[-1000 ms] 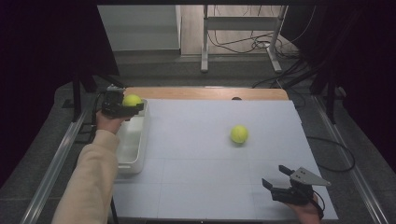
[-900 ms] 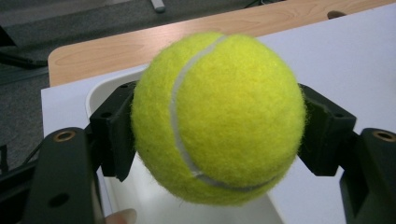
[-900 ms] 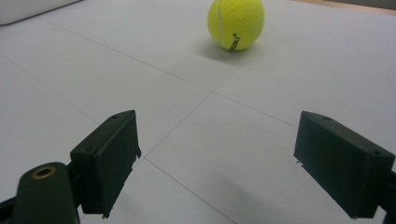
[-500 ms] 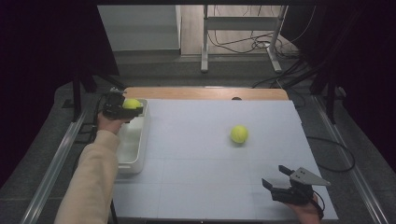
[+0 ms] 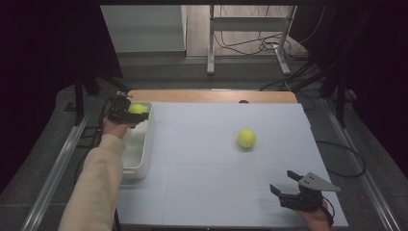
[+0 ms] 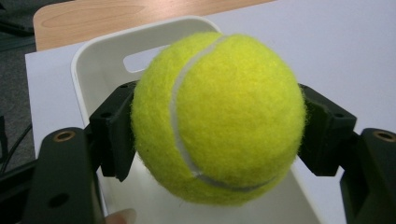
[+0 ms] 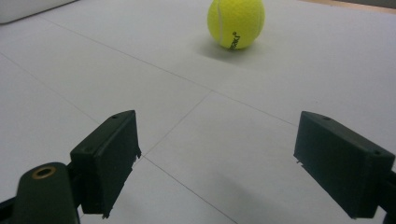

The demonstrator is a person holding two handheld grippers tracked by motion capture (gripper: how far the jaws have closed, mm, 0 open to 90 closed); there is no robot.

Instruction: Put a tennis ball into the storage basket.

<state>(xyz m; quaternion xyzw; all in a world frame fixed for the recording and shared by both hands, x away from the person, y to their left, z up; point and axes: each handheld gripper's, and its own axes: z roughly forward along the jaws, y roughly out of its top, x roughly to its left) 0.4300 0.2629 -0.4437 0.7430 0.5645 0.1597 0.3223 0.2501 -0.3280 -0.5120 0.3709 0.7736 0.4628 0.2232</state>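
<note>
At about ten o'clock on the desk (image 5: 216, 192), the left gripper (image 5: 126, 113) pinches a tennis ball (image 6: 218, 116) between its two black pads, one pressed on each side. It holds the ball over the far end of the white bin (image 5: 139, 159), above the handle slot. Held there, the ball looks ready to be dropped in, so the work seems to be gathering balls into the bin.

The second tennis ball (image 5: 246, 138) lies free on the sheet at about two o'clock from the desk's middle, well apart from both grippers. The right gripper (image 5: 291, 185) waits near the front edge at about five o'clock, its jaws spread wide with nothing between them, and it points toward that ball. It is probably parked there to fetch it next.

A pale, faintly gridded sheet covers the desk, with bare wood showing along the far edge. Beyond, the room is dark. There is a grey floor with cables (image 5: 240, 45), a metal stand's legs (image 5: 250, 41), and rails on both sides.
</note>
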